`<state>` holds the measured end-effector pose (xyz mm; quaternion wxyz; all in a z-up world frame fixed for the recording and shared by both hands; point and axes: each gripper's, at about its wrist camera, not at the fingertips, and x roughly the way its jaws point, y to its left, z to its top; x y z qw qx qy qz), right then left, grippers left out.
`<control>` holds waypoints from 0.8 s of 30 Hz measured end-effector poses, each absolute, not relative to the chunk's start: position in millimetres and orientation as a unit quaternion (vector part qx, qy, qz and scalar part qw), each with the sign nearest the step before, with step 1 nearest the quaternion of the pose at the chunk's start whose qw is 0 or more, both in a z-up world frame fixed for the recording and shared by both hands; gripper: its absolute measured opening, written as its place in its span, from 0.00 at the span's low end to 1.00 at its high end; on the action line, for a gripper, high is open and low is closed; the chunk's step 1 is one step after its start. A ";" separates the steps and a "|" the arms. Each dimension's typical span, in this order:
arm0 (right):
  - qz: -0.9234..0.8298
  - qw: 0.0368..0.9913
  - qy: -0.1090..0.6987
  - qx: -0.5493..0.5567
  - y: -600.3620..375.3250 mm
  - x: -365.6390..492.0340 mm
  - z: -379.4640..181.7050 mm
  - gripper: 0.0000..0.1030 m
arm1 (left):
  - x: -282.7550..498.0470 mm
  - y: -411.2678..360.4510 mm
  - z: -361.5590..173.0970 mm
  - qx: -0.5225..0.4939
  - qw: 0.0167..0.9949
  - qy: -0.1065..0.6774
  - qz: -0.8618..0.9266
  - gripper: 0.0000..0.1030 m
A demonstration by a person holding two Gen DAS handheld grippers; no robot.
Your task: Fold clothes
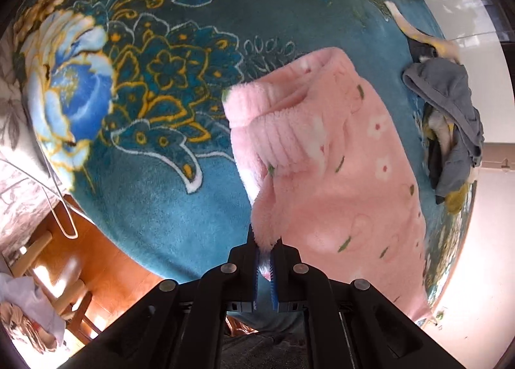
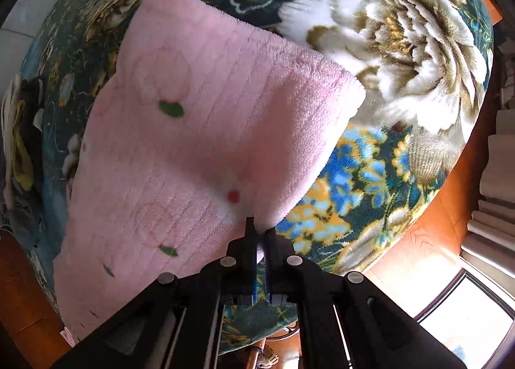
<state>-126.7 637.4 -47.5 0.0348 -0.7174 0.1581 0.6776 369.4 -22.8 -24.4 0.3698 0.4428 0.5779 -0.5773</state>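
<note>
Left gripper (image 1: 264,251): blue-padded jaws pinched on a fuzzy edge of the pink fleece garment (image 1: 325,156), which spreads ahead and right, its ribbed cuff folded over, small flower and leaf print showing. Right gripper (image 2: 260,234): jaws clamped on another edge of the same plush garment (image 2: 193,131), fabric fanning ahead and left. Beneath lies a thick teal floral blanket (image 1: 154,86); crumpled grey clothing (image 1: 450,118) lies far right of the left gripper.
</note>
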 end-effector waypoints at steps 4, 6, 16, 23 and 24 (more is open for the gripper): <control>0.682 0.049 0.171 -0.710 650.5 -131.6 -45.9 0.04 | 368.0 -27.5 -17.9 0.445 0.393 0.574 -0.564 0.11; 0.685 0.058 0.177 -0.704 659.6 -133.8 -44.1 0.06 | 370.3 -30.4 -11.9 0.449 0.425 0.564 -0.547 0.18; 0.715 0.093 0.290 -0.630 740.8 -137.4 -36.0 0.50 | 333.7 -23.5 75.4 0.380 0.519 0.489 -0.589 0.32; 0.717 0.088 0.321 -0.612 741.7 -141.6 -52.6 0.52 | 233.6 25.6 48.9 0.314 0.343 0.583 -0.666 0.39; 0.717 0.088 0.327 -0.608 740.3 -143.9 -53.8 0.52 | 224.0 33.0 42.2 0.315 0.335 0.585 -0.668 0.39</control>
